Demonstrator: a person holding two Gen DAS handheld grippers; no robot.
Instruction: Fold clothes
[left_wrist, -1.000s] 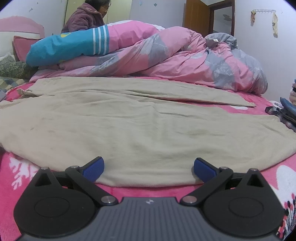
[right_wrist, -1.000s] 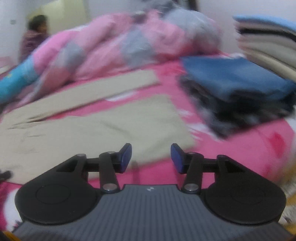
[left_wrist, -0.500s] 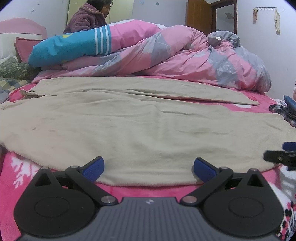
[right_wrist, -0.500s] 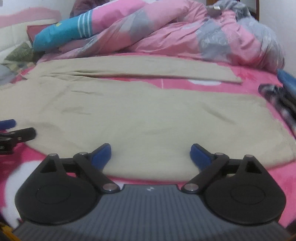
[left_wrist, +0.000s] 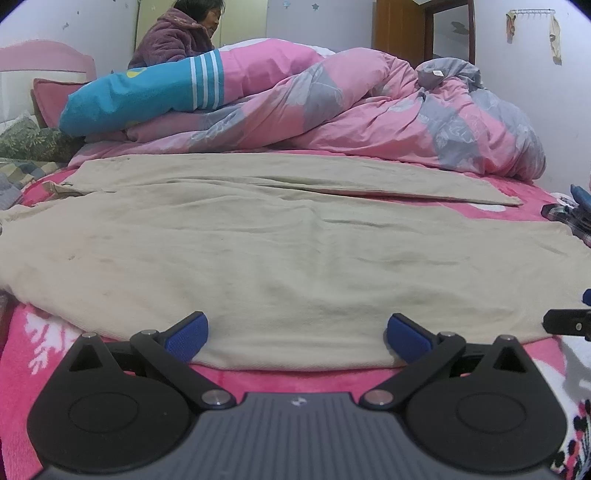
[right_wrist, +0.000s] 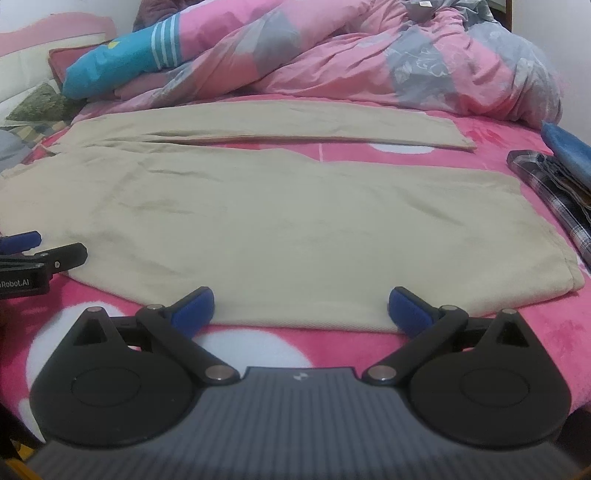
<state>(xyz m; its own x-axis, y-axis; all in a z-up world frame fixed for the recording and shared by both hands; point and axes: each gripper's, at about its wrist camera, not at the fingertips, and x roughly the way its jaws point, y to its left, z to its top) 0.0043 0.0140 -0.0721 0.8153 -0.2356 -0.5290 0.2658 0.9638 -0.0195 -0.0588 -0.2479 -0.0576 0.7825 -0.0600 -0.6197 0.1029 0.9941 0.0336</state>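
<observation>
Two tools, left tool (left_wrist: 297, 336) and right tool (right_wrist: 301, 308), gape empty before one beige pair of trousers (right_wrist: 258, 218).

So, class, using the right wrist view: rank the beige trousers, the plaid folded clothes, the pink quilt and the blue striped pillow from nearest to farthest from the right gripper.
1. Beige trousers: directly ahead of the open right gripper, hem at its fingertips.
2. Plaid folded clothes: off to the right.
3. Pink quilt and blue striped pillow: both at the bed's far side, quilt centre-right, pillow far left; too close to call.
</observation>
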